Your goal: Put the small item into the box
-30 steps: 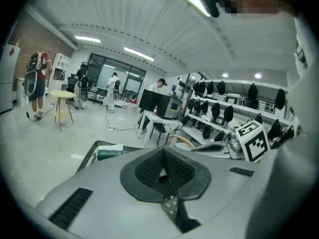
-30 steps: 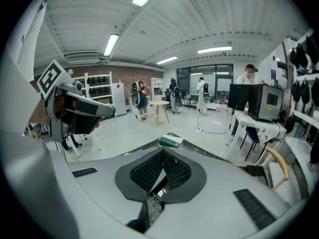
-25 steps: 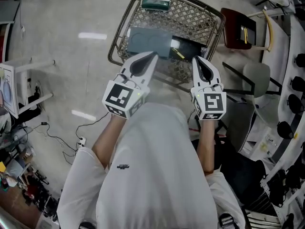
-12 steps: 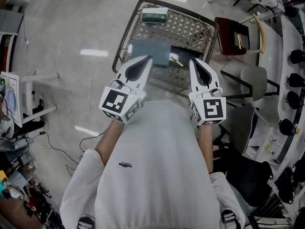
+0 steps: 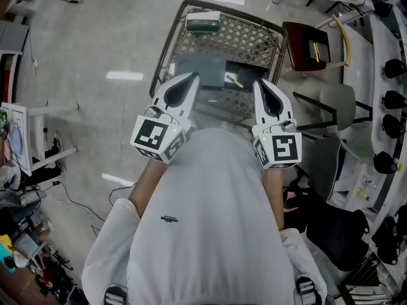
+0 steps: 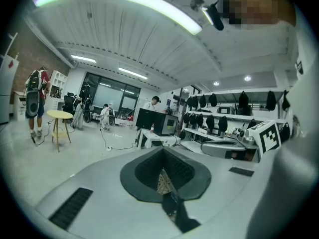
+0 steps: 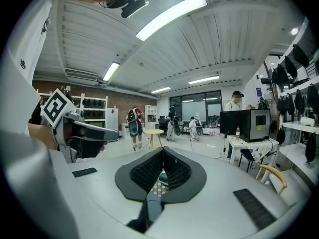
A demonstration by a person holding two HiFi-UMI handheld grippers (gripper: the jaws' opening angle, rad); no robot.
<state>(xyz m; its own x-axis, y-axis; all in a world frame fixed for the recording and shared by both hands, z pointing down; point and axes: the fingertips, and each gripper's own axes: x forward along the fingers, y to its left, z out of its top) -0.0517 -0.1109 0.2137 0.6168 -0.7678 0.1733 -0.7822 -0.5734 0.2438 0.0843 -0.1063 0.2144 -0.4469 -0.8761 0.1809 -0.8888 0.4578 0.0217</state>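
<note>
In the head view a wire shopping cart (image 5: 166, 51) stands on the floor ahead of me. Inside it lie a grey box (image 5: 200, 68), a black box (image 5: 249, 72) with a small yellow item (image 5: 233, 80) on it, and a green-and-white pack (image 5: 203, 23) at the far end. My left gripper (image 5: 191, 77) and right gripper (image 5: 262, 83) are held side by side over the cart's near edge, both pointing forward. Both are shut with nothing between the pads. The left gripper view (image 6: 163, 159) and right gripper view (image 7: 161, 158) look across the room, with a little of the cart mesh showing through the jaws.
A brown-seated chair (image 5: 310, 46) and a grey chair (image 5: 338, 101) stand right of the cart, with black stools (image 5: 385, 162) further right. A white table (image 5: 25, 129) and floor cables (image 5: 82, 199) lie at the left. People stand far across the room (image 6: 36, 91).
The view has shifted so the cart sits slightly higher and further left in the picture. Both grippers keep their pose and stay shut.
</note>
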